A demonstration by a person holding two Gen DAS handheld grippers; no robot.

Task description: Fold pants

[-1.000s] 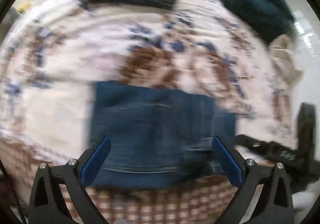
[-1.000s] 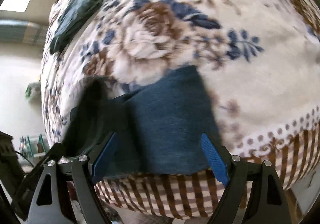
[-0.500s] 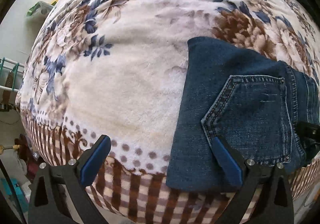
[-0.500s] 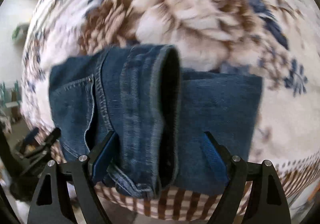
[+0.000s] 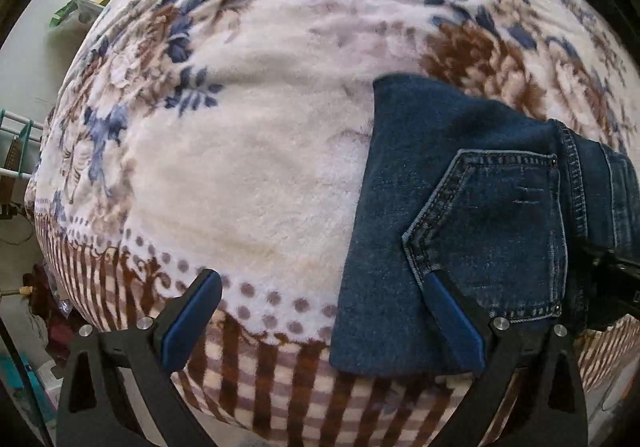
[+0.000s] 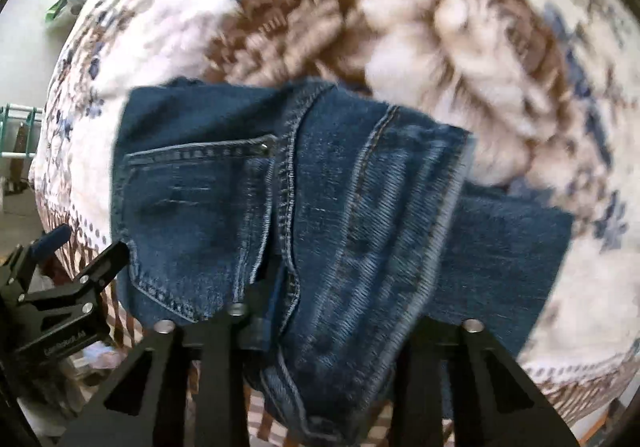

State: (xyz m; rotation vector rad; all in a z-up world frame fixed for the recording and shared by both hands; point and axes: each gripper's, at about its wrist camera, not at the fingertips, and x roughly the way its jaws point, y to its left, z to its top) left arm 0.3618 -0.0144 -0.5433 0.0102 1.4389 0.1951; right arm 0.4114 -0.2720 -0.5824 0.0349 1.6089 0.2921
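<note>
A: Right, where are the jeans (image 5: 472,215)?

B: Folded on the floral fleece blanket (image 5: 248,175) near its striped edge, back pocket (image 5: 496,235) up; my left gripper (image 5: 320,315) gapes wide, holding nothing, one pad over the denim, the other over blanket.

A: And the right gripper (image 6: 320,323)?

B: Denim is draped across it, fingertips buried; I can't tell if it's clamped.
</note>
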